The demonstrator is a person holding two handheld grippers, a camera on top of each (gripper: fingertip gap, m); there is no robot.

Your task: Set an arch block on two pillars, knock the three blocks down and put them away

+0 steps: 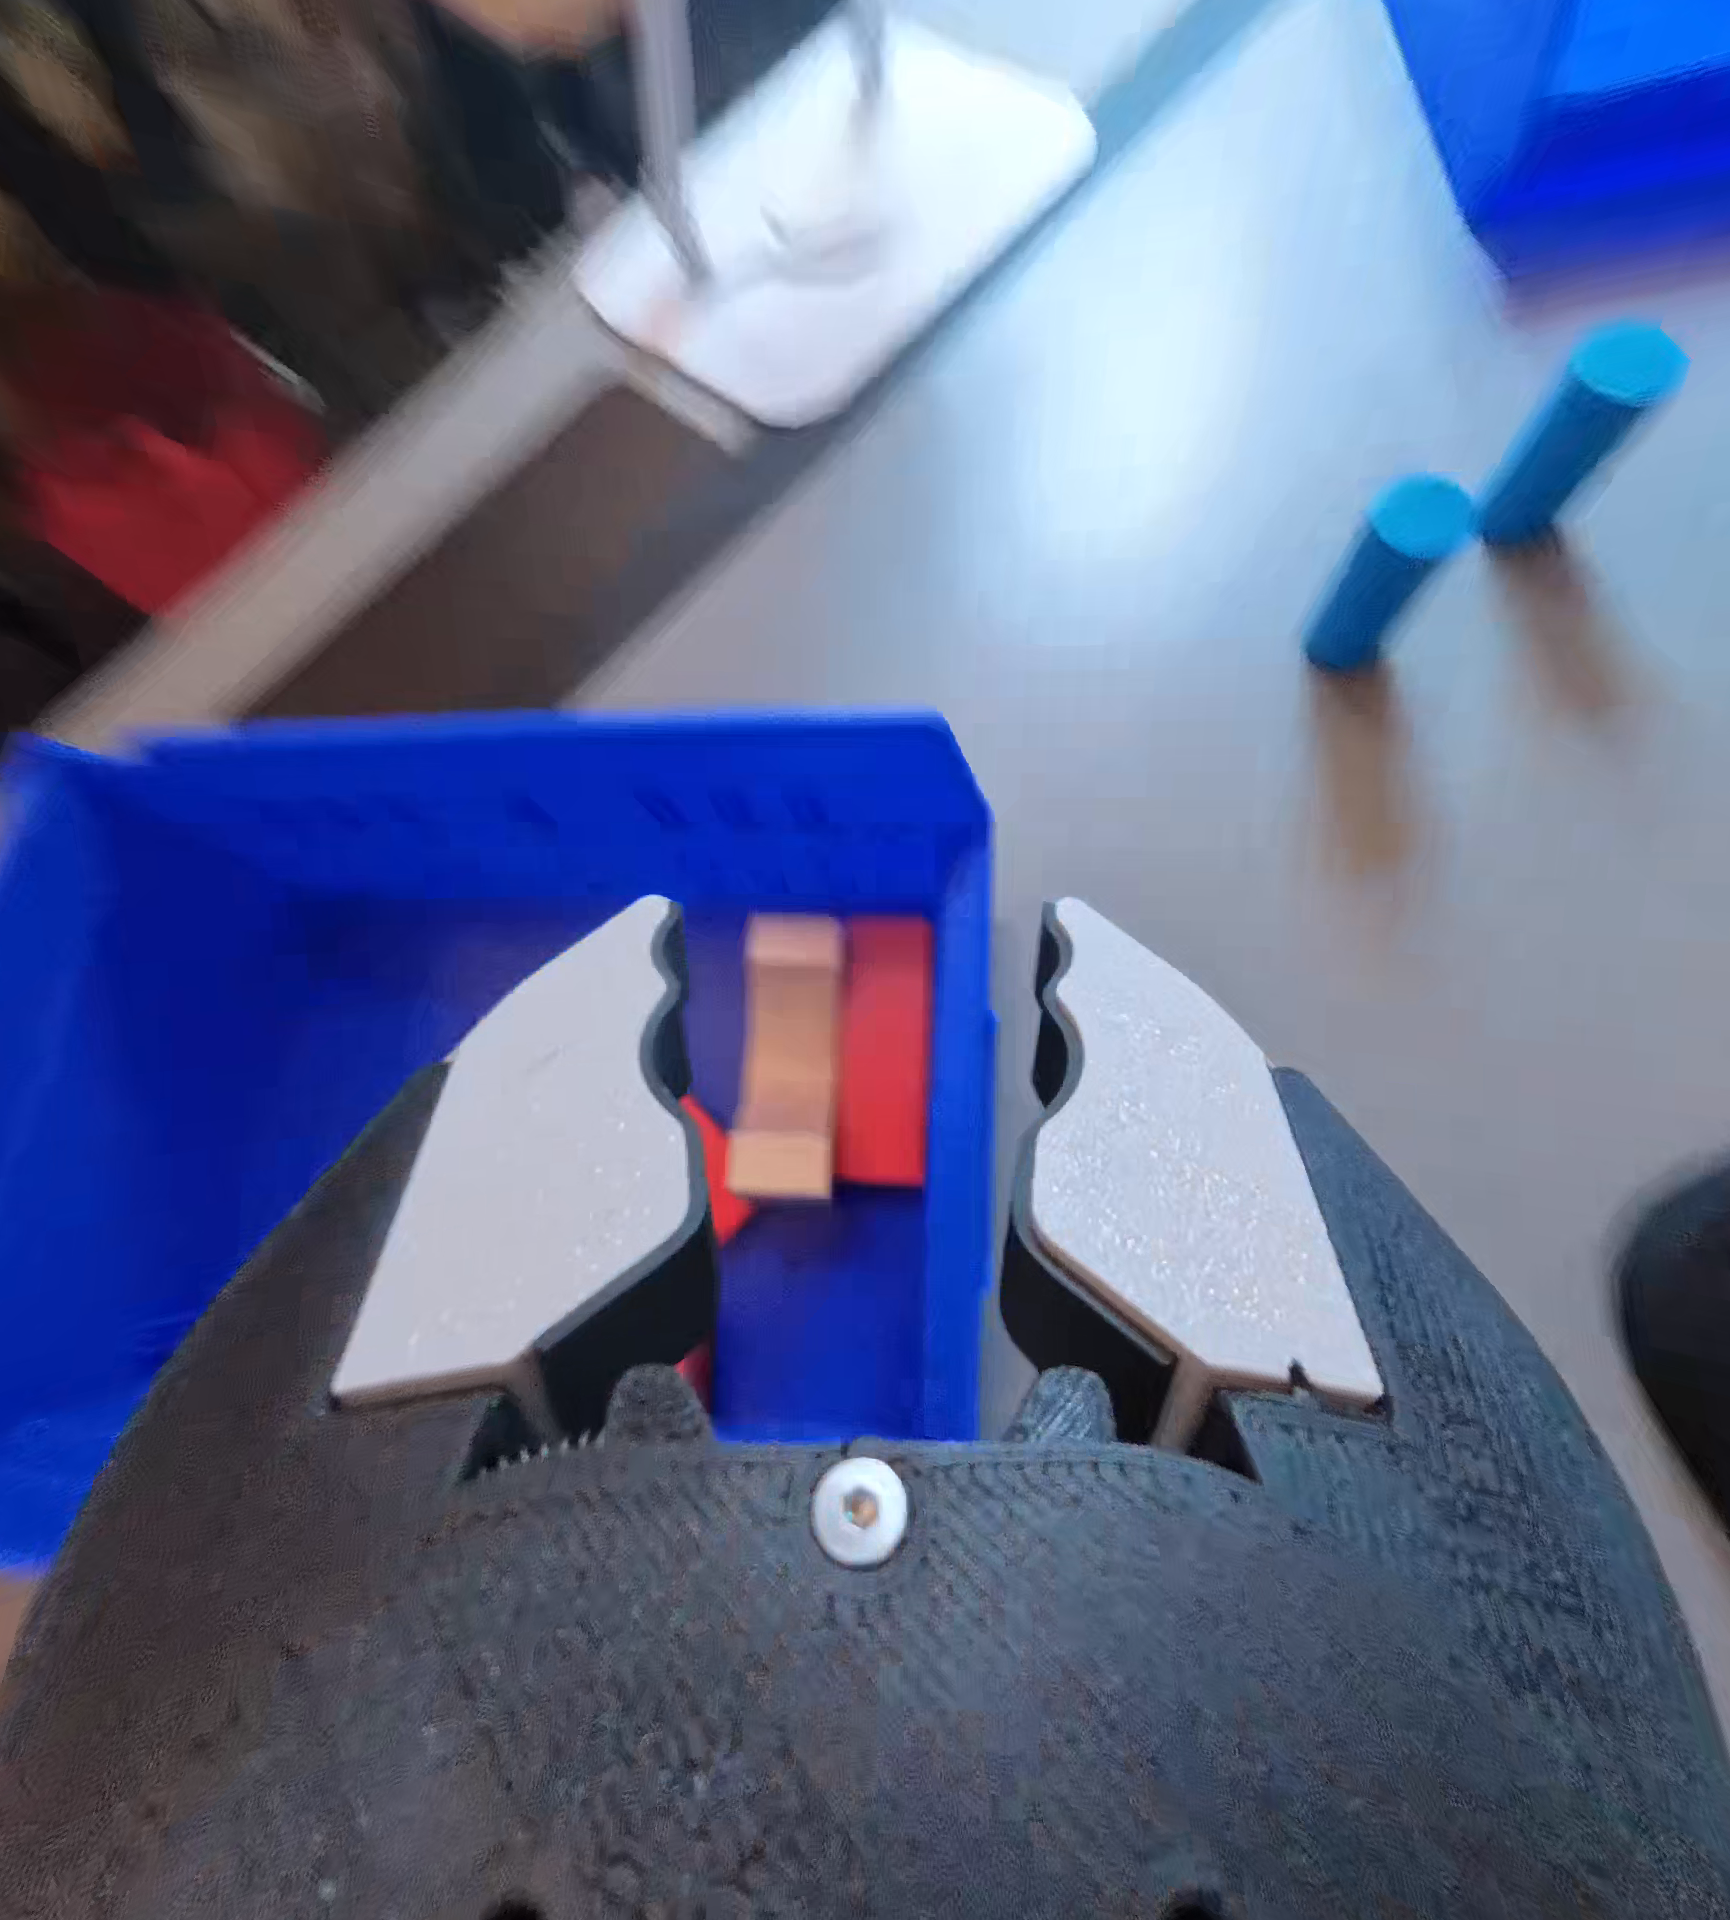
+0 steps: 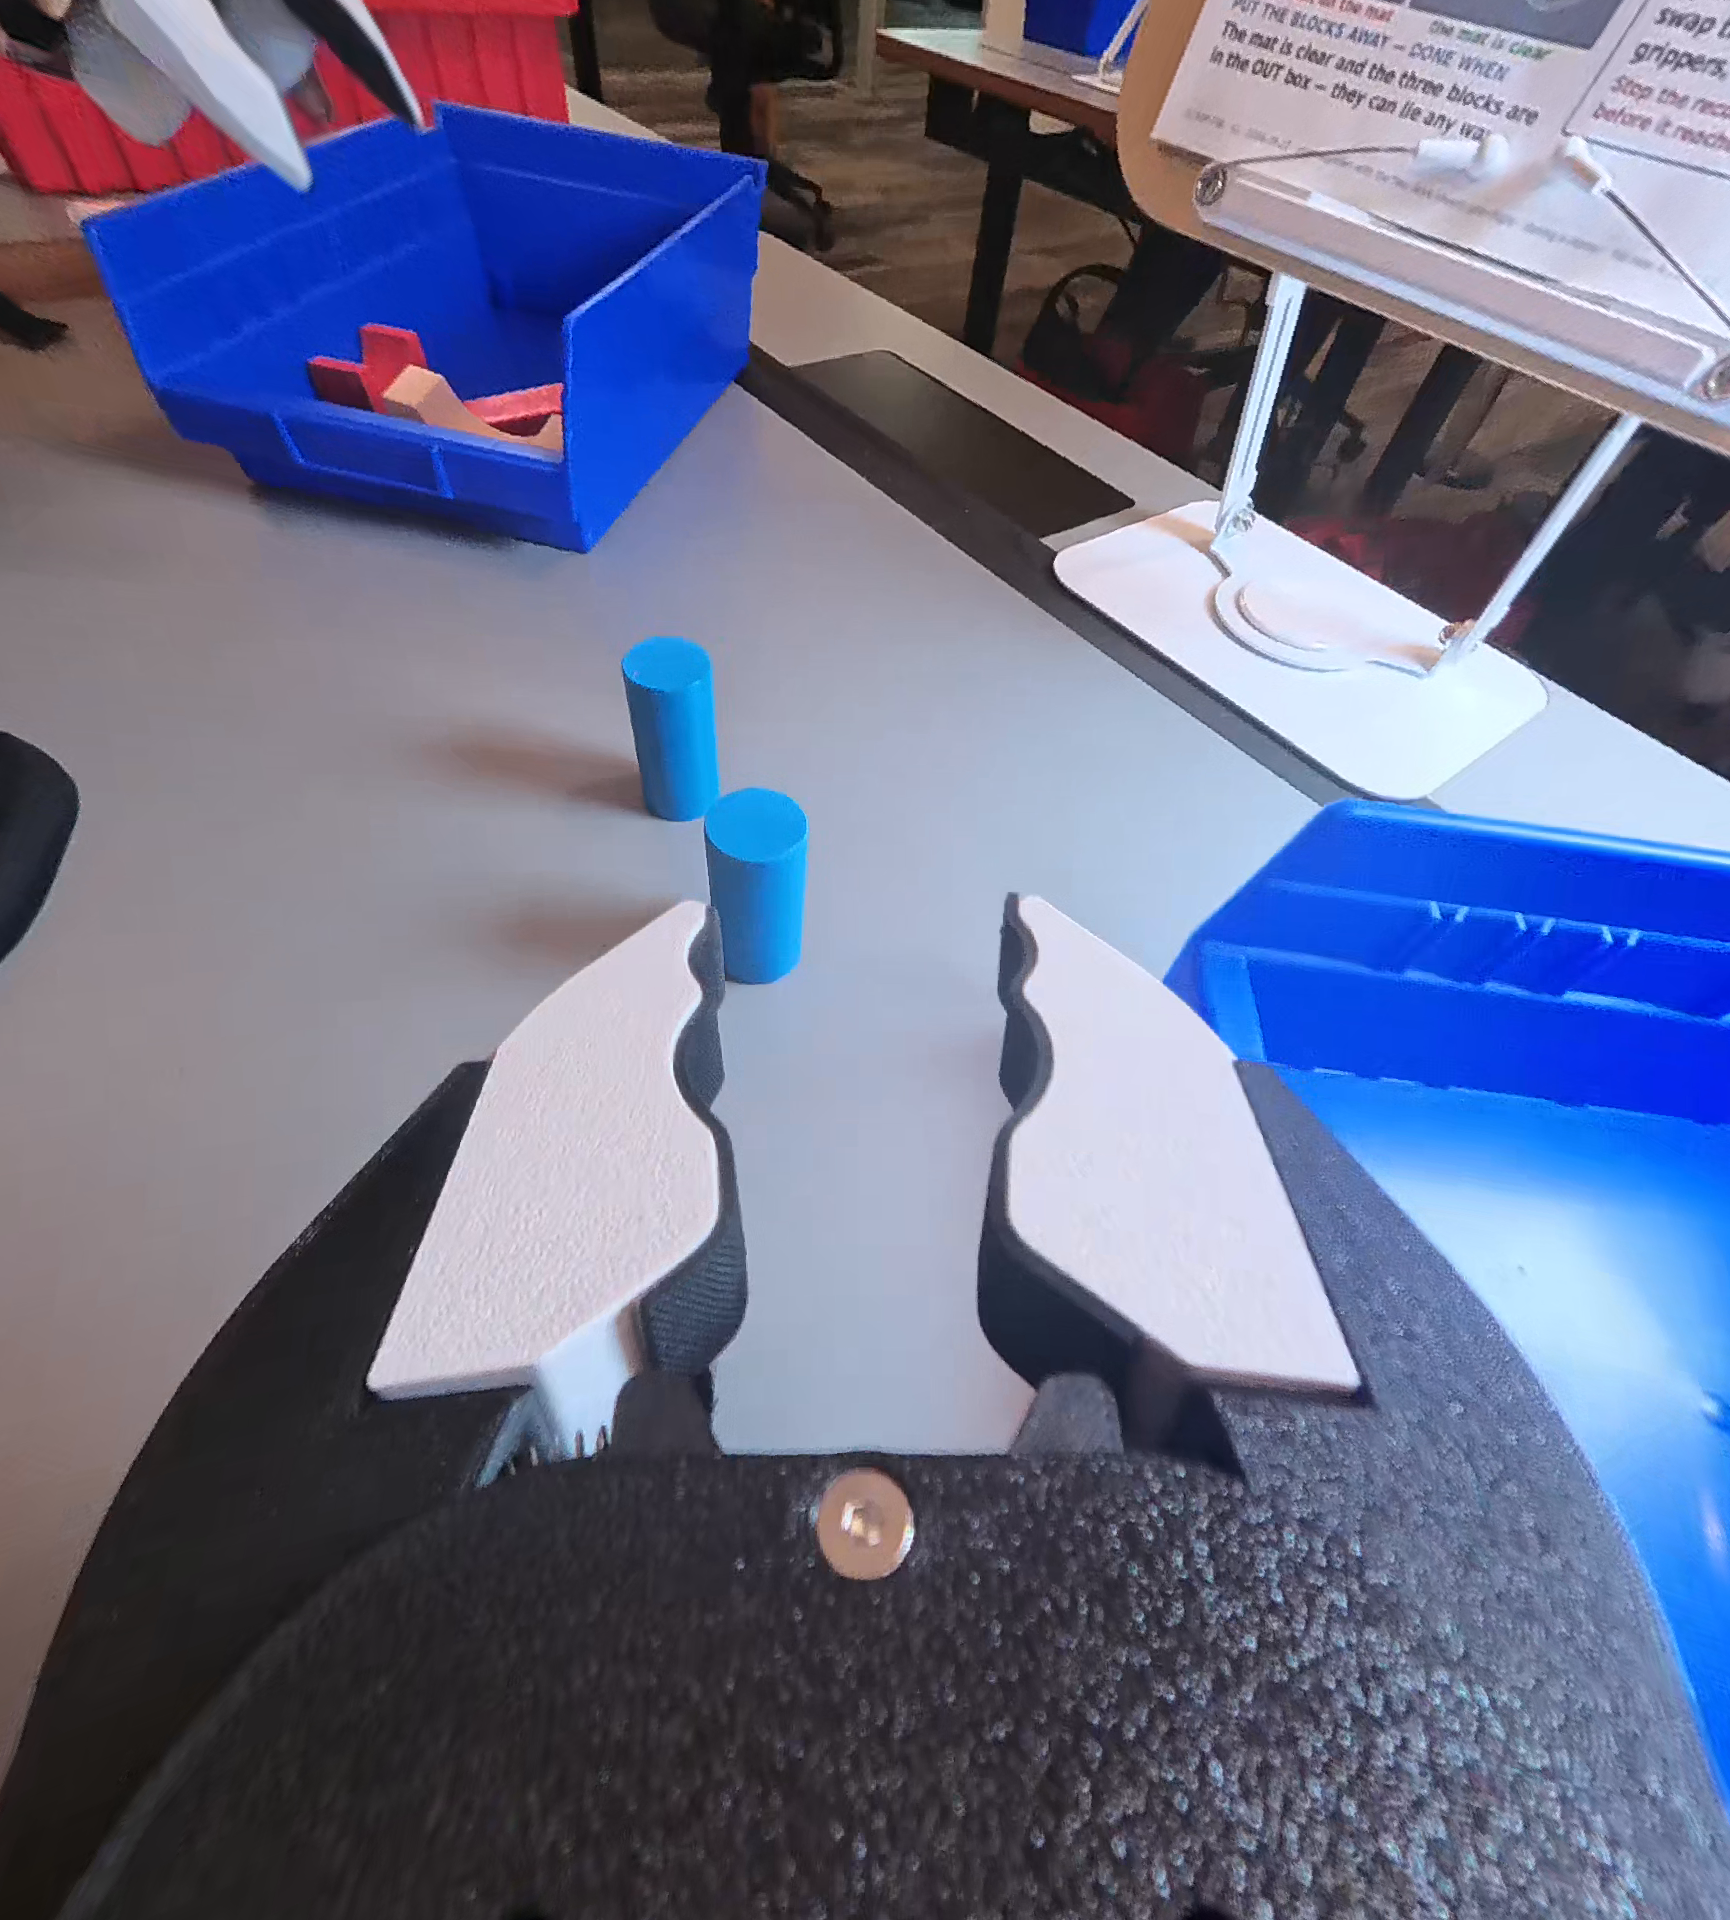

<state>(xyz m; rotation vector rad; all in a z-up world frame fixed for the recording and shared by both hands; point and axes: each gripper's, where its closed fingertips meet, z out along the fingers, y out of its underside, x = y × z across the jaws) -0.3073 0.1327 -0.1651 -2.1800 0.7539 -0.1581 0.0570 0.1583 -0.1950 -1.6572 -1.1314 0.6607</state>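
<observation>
While my left gripper hangs above the blue bin, jaws apart and empty, I count two blue pillars upright on the grey surface, long axes vertical, just beside each other. The wooden arch block lies in that bin among red blocks. My right gripper hovers low beside the nearer pillar, jaws apart

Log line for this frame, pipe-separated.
left gripper: open over blue bin | right gripper: open, empty | two blue pillars upright | arch block in bin
</observation>
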